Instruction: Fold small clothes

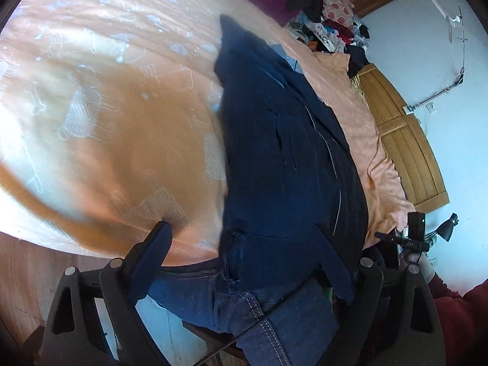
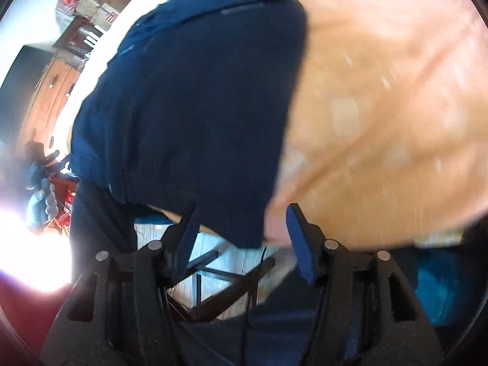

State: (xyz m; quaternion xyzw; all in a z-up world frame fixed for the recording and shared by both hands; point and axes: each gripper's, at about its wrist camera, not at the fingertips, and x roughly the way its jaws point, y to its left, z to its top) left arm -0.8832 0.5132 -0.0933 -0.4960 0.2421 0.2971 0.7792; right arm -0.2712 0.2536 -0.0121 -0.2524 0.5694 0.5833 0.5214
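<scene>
A dark navy garment [image 1: 274, 152] lies flat along the orange patterned bedsheet [image 1: 106, 106], running from the far side to the near bed edge. My left gripper [image 1: 242, 227] is open wide at that near edge, its fingers straddling the hem and its right finger [image 1: 332, 259] over the cloth. In the right wrist view the same garment [image 2: 198, 91] covers the left half of the bed [image 2: 381, 106], and one corner hangs over the edge. My right gripper [image 2: 242, 209] is open, with that hanging corner between its fingers and not pinched.
A pile of mixed clothes [image 1: 320, 15] sits at the bed's far end beside a wooden bed frame [image 1: 402, 140]. A desk lamp [image 1: 445, 228] stands to the right. The person's jeans [image 1: 274, 320] are close below. Cardboard boxes [image 2: 97, 3] and a wooden cabinet [image 2: 48, 97] stand at left.
</scene>
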